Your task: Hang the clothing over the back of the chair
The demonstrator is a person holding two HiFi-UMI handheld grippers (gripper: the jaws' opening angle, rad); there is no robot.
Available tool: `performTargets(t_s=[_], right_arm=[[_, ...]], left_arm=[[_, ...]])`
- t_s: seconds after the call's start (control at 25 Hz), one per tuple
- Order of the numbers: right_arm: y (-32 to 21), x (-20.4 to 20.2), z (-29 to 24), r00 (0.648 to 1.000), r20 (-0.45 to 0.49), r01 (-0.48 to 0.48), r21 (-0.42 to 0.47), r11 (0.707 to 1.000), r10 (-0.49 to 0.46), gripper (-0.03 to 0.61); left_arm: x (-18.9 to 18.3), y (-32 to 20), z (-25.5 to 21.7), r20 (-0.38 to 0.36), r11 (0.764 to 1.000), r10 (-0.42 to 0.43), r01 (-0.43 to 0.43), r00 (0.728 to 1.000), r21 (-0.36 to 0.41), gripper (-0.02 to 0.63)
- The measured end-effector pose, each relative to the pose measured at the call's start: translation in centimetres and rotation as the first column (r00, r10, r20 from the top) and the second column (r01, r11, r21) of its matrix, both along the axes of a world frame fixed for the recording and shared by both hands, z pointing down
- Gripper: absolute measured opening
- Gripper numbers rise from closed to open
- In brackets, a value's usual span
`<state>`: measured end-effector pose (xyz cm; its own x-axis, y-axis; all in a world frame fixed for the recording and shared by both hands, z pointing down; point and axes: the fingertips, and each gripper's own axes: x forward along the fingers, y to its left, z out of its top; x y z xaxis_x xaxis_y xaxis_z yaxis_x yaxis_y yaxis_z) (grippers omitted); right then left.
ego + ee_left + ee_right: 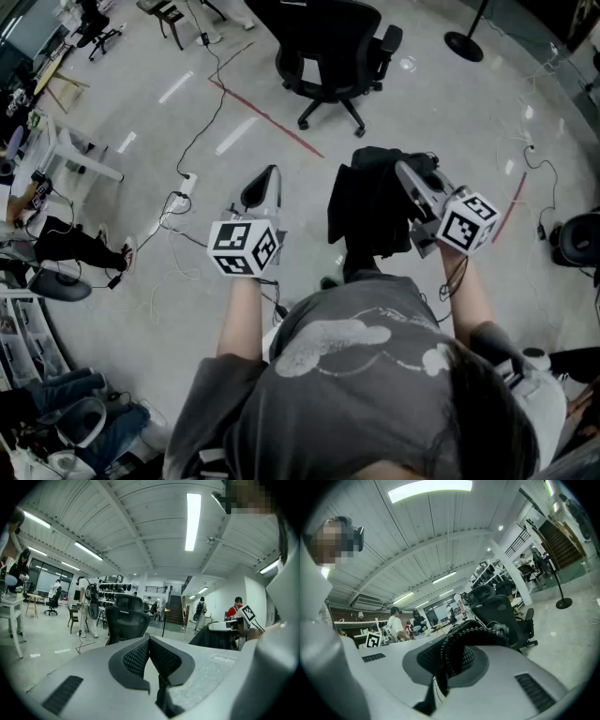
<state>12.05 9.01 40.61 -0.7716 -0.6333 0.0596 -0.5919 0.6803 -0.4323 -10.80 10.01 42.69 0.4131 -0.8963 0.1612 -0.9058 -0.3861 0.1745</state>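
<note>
- While the black garment (364, 211) is already off the floor and bunched in the right gripper (407, 174), none of it lies on the black office chair (330, 49), so the pickup looks done and the hanging has not begun.
- In the right gripper view its jaws are pressed together on a ribbed edge of the garment (457, 656). The rest dangles in front of the person.
- The left gripper (270, 176) carries nothing. Its jaws meet with no cloth between them, and it is held beside the garment, apart from it.
- The chair stands well apart, ahead across the grey floor (441, 103), with nothing draped on its back.
- What is left, as I judge it, is to close the gap to the chair, raise the garment over the backrest, lay it across and let go. The free left gripper could help spread the cloth.
</note>
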Motion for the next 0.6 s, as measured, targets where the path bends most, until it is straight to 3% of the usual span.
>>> performTargets(t_s=[0.12, 0.6], right_arm=[[0.0, 1.2, 1.1, 0.999, 0.006, -0.033, -0.04, 0.999, 0.034, -0.003], [0.3, 0.7, 0.8, 0.999, 0.003, -0.031, -0.03, 0.999, 0.031, -0.003]], left_arm=[[0.6, 0.4, 0.4, 0.005, 1.0, 0.008, -0.008, 1.0, -0.01, 0.002], [-0.1, 0.2, 1.8, -0.02, 0.999, -0.003, 0.002, 1.0, -0.041, 0.002]])
